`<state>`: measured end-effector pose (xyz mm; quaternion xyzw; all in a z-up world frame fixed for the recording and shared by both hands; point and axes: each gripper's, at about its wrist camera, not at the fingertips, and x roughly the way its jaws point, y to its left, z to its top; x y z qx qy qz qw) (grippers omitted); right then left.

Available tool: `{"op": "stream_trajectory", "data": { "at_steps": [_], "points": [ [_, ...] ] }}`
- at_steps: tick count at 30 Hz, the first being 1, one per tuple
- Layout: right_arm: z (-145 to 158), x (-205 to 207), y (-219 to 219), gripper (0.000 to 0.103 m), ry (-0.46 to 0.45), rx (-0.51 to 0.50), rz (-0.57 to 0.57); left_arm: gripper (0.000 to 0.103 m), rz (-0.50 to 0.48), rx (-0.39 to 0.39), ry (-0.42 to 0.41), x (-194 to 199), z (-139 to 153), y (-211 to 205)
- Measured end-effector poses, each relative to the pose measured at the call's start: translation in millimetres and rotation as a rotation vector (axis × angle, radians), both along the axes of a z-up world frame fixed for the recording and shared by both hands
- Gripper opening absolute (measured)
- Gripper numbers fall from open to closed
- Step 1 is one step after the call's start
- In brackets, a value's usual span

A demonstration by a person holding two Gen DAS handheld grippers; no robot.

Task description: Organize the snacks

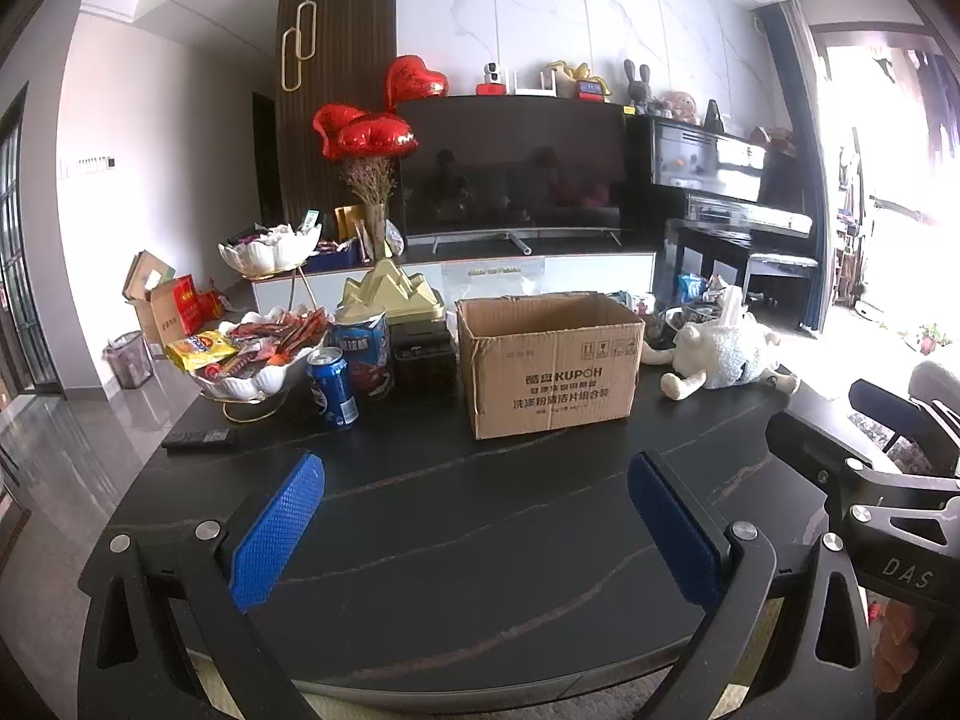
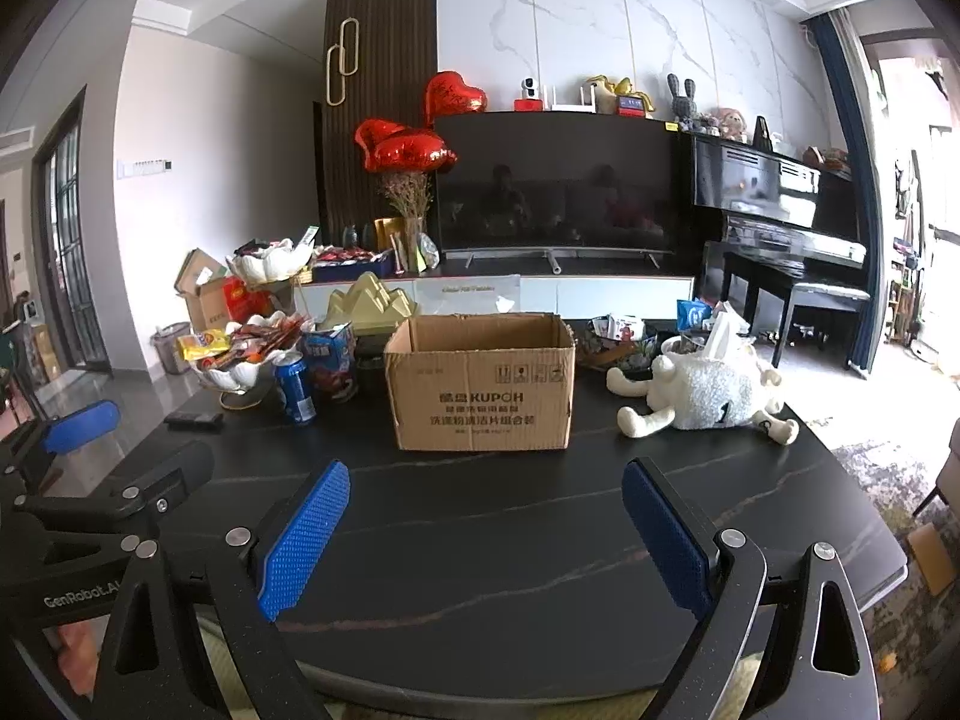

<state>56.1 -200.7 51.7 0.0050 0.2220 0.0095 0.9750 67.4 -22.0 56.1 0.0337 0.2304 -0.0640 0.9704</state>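
Snacks (image 1: 258, 342) are sitting heaped in a white bowl (image 1: 252, 381) near the table's (image 1: 480, 516) far left corner, beside an open cardboard box (image 1: 549, 363) at the far edge. Both the left gripper (image 1: 474, 531) and right gripper (image 2: 486, 540) are hovering wide open over the near edge, gripping nothing.

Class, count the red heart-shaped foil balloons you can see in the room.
3. Two overlapping red heart-shaped foil balloons float above the dried flowers; a third sits higher, by the television's top left corner. Others may be hidden.
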Motion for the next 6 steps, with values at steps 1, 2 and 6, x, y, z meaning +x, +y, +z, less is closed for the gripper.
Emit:
{"op": "stream_trajectory", "data": {
  "at_steps": [1, 2, 6],
  "points": [
    [-0.1, 0.4, 0.1, 0.093, 0.0, -0.003, 0.0, 0.103, -0.001, -0.002, 0.001, -0.2, 0.1, -0.1],
    [-0.2, 0.3, -0.1, 0.093, 0.0, -0.002, 0.0, 0.103, -0.003, 0.0, 0.003, 0.2, -0.4, -0.2],
    [-0.4, 0.3, -0.2, 0.093, 0.002, 0.0, 0.002, 0.103, -0.002, -0.004, 0.017, -0.8, -4.6, -3.6]
  ]
}}
